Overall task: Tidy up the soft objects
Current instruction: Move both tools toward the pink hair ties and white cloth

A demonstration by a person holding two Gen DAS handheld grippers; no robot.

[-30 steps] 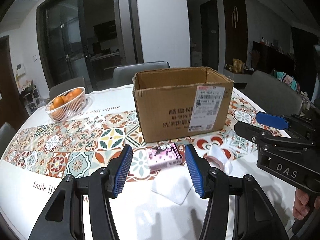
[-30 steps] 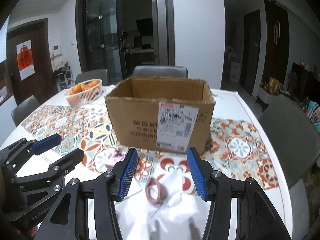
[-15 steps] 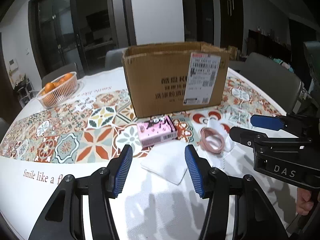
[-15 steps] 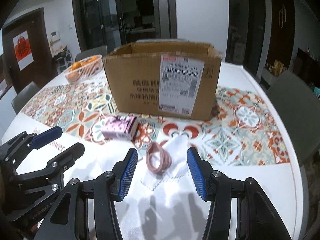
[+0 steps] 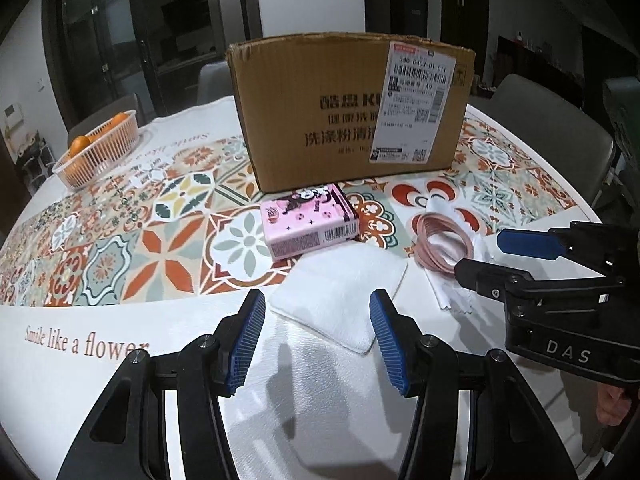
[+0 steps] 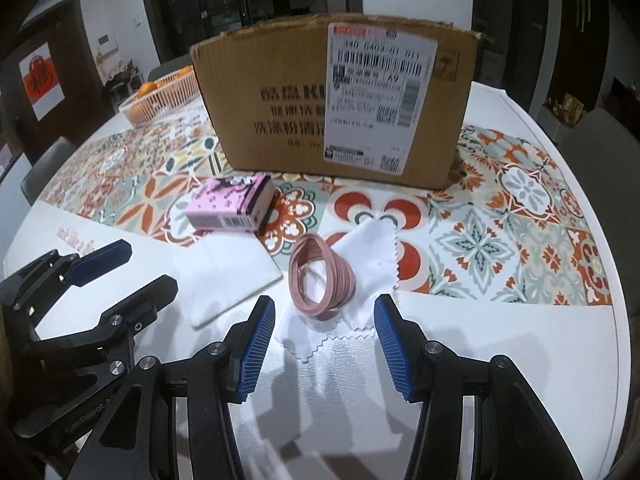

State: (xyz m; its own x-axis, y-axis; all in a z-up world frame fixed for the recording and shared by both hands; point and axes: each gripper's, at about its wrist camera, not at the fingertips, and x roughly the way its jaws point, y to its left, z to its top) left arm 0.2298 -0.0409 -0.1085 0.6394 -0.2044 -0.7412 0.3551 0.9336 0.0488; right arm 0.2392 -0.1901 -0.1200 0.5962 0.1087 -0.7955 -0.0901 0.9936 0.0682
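A folded white cloth pad (image 5: 340,300) lies flat on the table, just ahead of my open, empty left gripper (image 5: 318,340). A pink tissue pack (image 5: 308,220) lies behind it. A bundle of pink hair bands (image 6: 322,280) rests on a thin white cloth with zigzag edges (image 6: 360,264), just ahead of my open, empty right gripper (image 6: 325,340). The pad (image 6: 228,276) and the pack (image 6: 230,204) also show in the right wrist view. An open cardboard box (image 5: 352,108) stands behind all of them.
A plastic basket of oranges (image 5: 98,148) stands at the far left. The patterned tablecloth (image 5: 132,232) covers a round table whose edge curves close on the right (image 6: 616,280). Grey chairs (image 5: 548,120) stand around it. The left gripper (image 6: 92,292) shows beside the right.
Both grippers have moved down and forward toward the table. The pad now lies close before the left gripper and the hair bands close before the right. Both stayed open.
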